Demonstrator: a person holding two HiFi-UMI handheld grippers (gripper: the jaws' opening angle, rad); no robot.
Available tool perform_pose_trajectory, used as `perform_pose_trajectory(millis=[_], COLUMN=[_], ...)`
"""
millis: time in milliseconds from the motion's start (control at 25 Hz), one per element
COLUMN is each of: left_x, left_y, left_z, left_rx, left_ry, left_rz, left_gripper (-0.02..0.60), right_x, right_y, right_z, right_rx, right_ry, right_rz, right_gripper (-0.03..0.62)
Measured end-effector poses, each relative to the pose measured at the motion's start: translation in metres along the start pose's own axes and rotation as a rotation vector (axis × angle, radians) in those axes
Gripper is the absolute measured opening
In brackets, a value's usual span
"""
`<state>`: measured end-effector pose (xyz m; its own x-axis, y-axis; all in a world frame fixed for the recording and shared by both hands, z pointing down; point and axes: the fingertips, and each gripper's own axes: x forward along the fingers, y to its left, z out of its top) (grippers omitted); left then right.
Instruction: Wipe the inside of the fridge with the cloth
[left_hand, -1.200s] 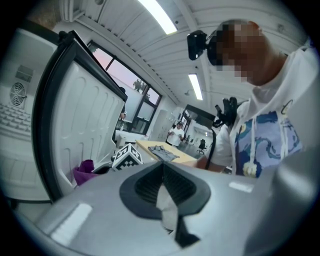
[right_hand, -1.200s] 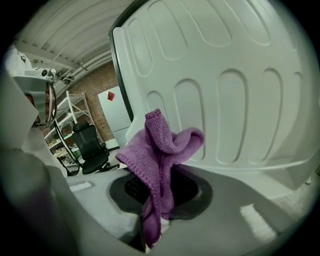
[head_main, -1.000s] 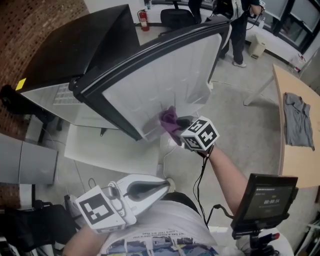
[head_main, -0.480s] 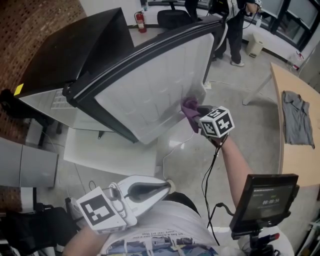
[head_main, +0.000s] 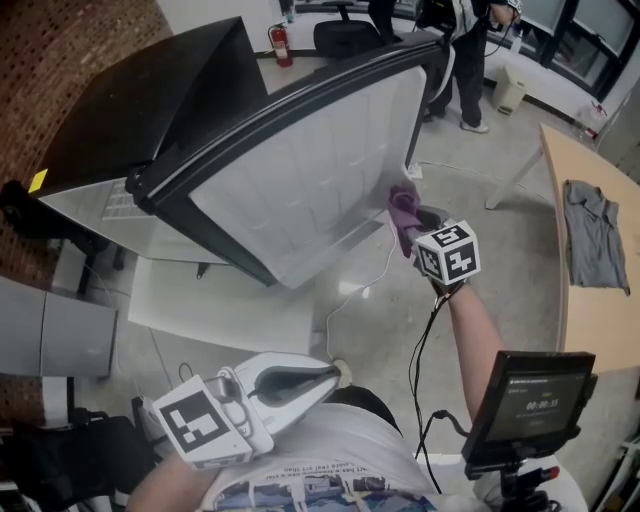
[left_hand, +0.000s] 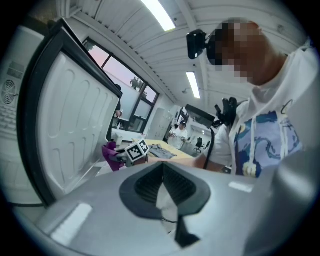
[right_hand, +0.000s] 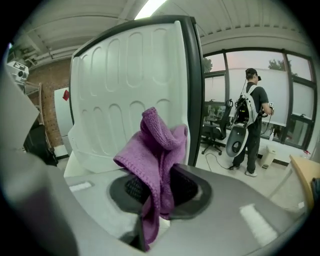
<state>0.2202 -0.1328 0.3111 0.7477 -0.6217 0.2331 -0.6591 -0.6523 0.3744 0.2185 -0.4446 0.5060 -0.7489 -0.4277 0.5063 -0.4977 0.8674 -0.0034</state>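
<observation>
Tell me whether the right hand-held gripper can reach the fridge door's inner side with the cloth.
Probably yes: the right hand-held gripper holds the cloth by the fridge door edge, with nothing between.

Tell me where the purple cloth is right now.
Head view, right of centre: the purple cloth is clamped in the right gripper, at the right edge of the open fridge door.
</observation>
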Motion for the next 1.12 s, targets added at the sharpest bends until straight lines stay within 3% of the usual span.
perform_pose_trajectory(millis=[160, 280, 440, 640, 840, 960, 1120], left_x=[-0.002, -0.002, -0.006, -0.015, -0.026, -0.030, -0.036], left_y=[-0.002, -0.005, -0.008, -0.008, -0.001, 0.000, 0.005], left_z=[-0.001, -0.003, -0.005, -0.005, -0.008, -0.008, -0.006], left_rx=[-0.001, 0.000, -0.006, -0.005, -0.020, -0.023, -0.025], left_ry=[0.001, 0.004, 0.004, -0.007, -0.007, -0.015, -0.027], left_rz=[-0.013, -0.029, -0.039, -0.032, -0.006, 0.006, 0.028], left_gripper=[0.006, 0.006, 0.006, 0.006, 0.006, 0.006, 0.006], right_x=[-0.015, -0.012, -0.003, 0.013, 0.022, 0.026, 0.038], right_y=[-0.003, 0.013, 0.064, 0.153, 0.234, 0.256, 0.249], right_z=[-0.016, -0.043, -0.061, -0.068, -0.070, -0.067, -0.064], right_rx=[0.083, 0.109, 0.038, -0.100, -0.331, -0.402, -0.356], right_ry=[-0.040, 0.020, 0.083, 0.126, 0.140, 0.149, 0.163], right_rz=[-0.084, -0.057, 0.048, 0.247, 0.434, 0.492, 0.506], right_gripper=[0.078, 0.078, 0.078, 0.078, 0.078, 0.078, 0.078])
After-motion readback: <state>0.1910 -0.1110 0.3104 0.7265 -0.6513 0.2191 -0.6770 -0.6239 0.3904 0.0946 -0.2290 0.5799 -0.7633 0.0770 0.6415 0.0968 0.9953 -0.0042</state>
